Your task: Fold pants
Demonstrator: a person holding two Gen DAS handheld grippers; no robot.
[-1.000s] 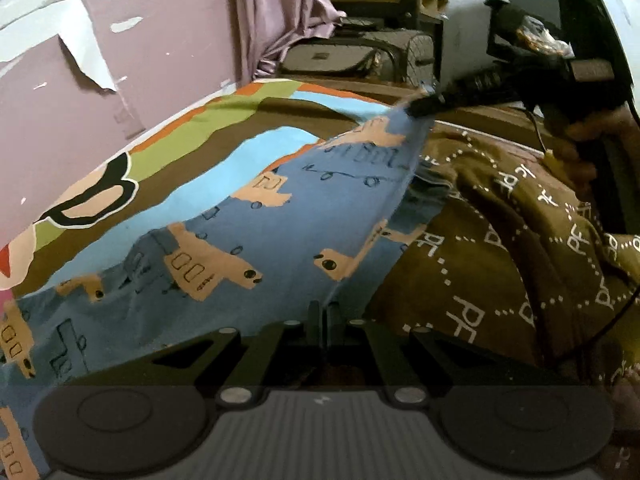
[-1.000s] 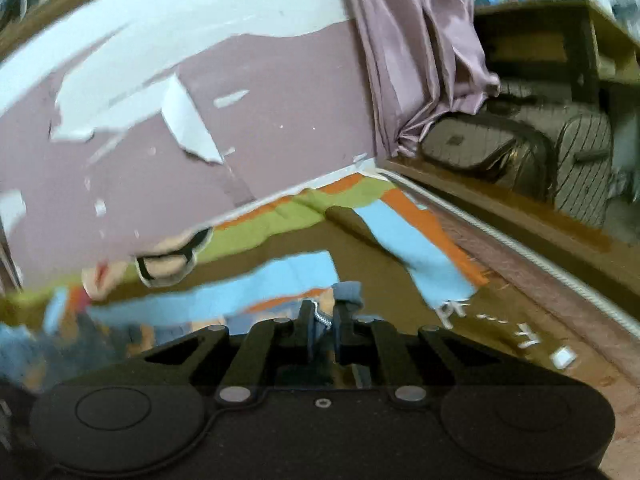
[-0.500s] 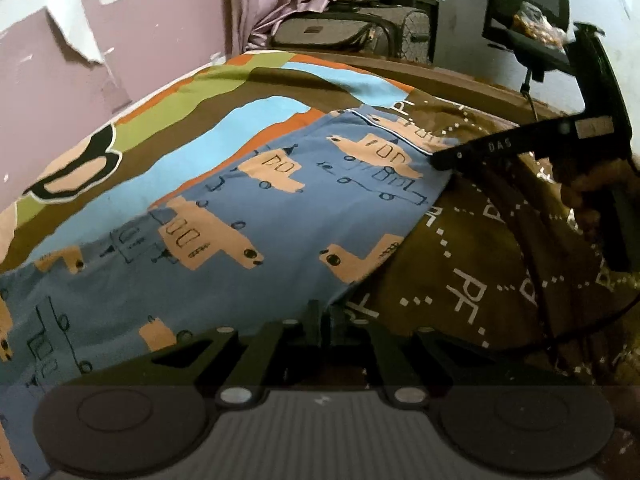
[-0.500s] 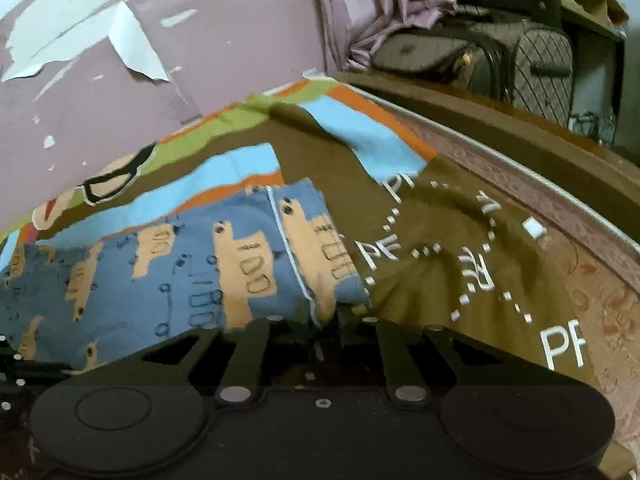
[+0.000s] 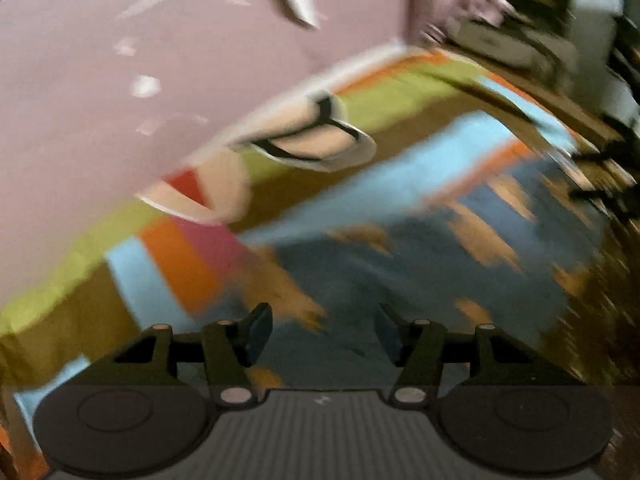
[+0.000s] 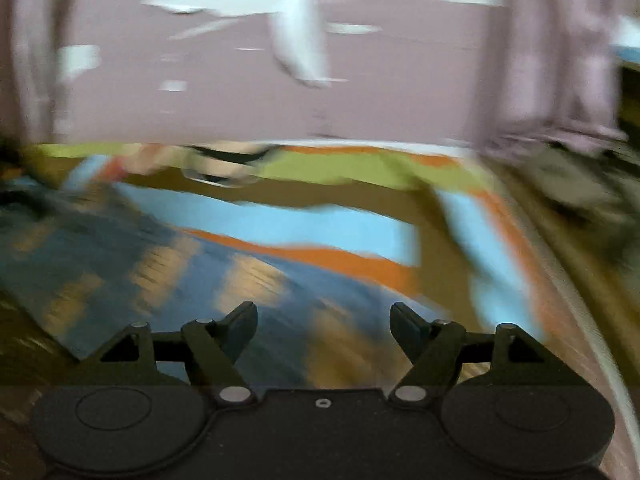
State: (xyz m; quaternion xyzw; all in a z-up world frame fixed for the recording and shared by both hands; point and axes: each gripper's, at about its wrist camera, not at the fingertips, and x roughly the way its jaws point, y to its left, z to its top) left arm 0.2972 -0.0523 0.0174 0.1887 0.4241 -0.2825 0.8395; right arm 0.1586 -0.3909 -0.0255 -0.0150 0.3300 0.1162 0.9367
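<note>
Pants (image 5: pixel 420 264) lie flat on the bed (image 5: pixel 360 200); left gripper (image 5: pixel 322 334) and right gripper (image 6: pixel 323 330), tilted down, jaws just spread and empty. Blur smears the print.

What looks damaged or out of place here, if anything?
The wall behind the bed is damaged: its mauve paint has peeled in white patches, with one flap hanging loose. The pants lie flat on the bedspread; blur hides finer detail.

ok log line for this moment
left gripper: just opened, empty | right gripper: just opened, empty | pants: released on bedspread
</note>
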